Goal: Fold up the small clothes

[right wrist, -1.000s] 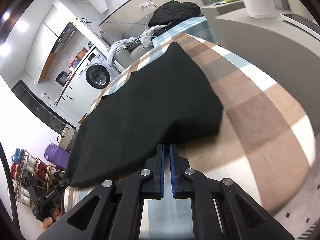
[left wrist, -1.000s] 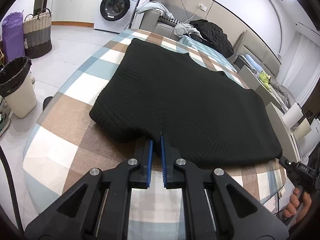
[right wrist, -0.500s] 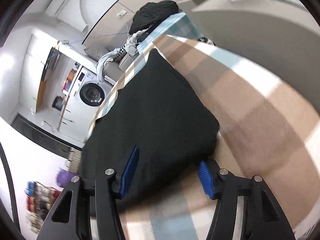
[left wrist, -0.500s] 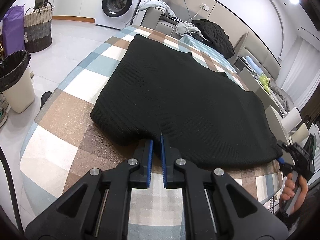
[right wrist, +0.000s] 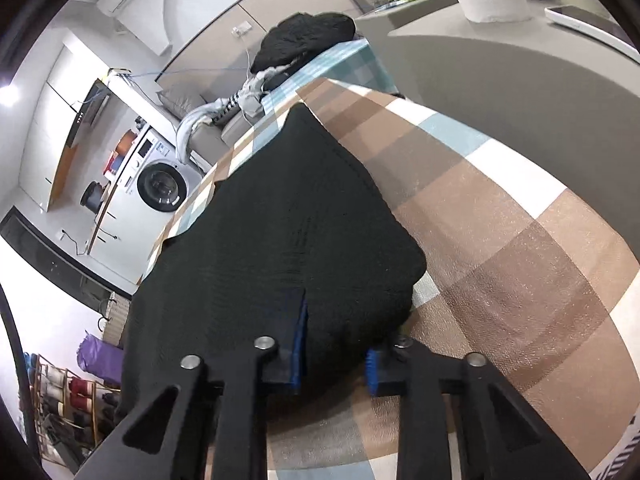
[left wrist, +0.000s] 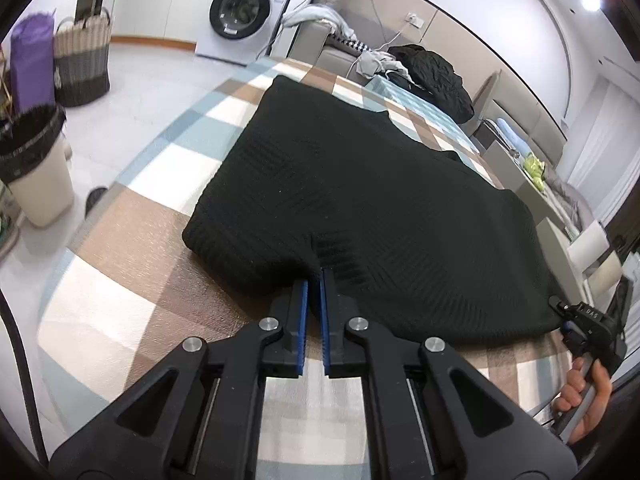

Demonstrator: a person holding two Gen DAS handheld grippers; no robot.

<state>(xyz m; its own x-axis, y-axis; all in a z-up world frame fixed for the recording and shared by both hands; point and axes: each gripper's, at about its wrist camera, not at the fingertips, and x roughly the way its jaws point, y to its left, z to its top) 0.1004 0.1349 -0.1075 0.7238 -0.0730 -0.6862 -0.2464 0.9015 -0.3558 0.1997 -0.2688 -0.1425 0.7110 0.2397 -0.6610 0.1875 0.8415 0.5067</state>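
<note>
Garment: one black ribbed knit garment (left wrist: pixel 360 208), spread flat over a worktop (left wrist: pixel 120 272) covered in a brown, white and pale-blue checked cloth. My left claw (left wrist: pixel 314 276), black with blue pads, is clenched on the near hem, and the knit puckers where the pads meet. My right claw (right wrist: pixel 334 344) sits at the garment's near right corner; its jaws have just been closing and the fabric is bunched between the blue pads, gripped. In the left wrist view my right hand (left wrist: pixel 588 396) shows at the worktop's edge, wrapped round that claw's handle.

Surroundings: white front-loading washing machine (left wrist: pixel 244 12); woven two-tone laundry basket (left wrist: pixel 82 60); cream waste bin with a black liner (left wrist: pixel 36 168); heap of black clothing (left wrist: pixel 436 76) beyond the worktop's far end.
</note>
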